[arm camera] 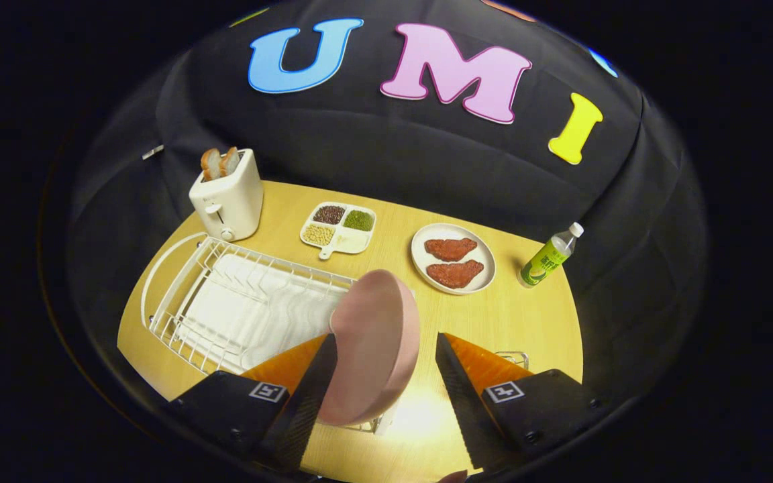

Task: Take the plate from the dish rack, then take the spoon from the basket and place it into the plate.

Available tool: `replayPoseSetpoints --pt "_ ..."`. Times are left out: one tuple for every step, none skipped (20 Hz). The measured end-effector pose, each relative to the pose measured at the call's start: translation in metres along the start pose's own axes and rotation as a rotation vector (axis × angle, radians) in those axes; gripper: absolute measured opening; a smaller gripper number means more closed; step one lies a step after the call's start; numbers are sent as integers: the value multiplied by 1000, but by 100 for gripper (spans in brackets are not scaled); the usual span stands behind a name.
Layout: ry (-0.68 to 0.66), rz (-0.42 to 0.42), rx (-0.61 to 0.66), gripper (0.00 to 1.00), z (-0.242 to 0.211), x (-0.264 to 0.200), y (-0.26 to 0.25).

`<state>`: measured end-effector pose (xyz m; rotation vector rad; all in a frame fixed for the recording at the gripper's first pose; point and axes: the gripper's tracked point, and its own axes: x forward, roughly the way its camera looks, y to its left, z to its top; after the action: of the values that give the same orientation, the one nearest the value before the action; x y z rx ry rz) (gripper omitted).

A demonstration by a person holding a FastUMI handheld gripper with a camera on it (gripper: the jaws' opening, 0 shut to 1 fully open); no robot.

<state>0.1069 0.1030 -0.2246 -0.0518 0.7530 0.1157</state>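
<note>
Staged kitchen corner inside a recording booth, not a real home. Black cloth wall drapes behind a light wooden table (507,315). Kitchen props on it: white toaster (227,198) with bread slices in its slots, white wire dish rack (239,305), divided dish of beans and grains (338,228), white plate with two meat cuts (453,259), drink bottle (550,255). Warm light pools near the fingers.

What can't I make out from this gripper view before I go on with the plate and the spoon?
- Grip on the pink plate: it stands on edge between the gripper fingers, beside the left one; contact with the right finger can't be confirmed.
- Basket: a bit of wire rim beyond the right finger, which hides its contents.
- Dish rack: near corner hidden by plate and left finger.
</note>
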Motion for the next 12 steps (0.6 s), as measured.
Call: replayPoseSetpoints --pt "19 -10 1 89 -4 8 0" --pt "39 -24 6 83 -9 15 -2" --pt "62 -31 19 80 -13 22 -1" --pt "82 -30 37 77 -17 27 2" --pt "105 -32 57 69 -21 32 3" --pt "114 -31 78 60 -23 34 5" --pt "125 -40 93 50 -23 35 5" --pt "132 -63 91 39 -24 35 0" --pt "142 -70 97 36 -23 36 -1" --pt "143 -82 103 33 -21 35 1" --pt "142 -93 98 32 -18 36 2" --pt "138 -105 83 31 -14 33 2"
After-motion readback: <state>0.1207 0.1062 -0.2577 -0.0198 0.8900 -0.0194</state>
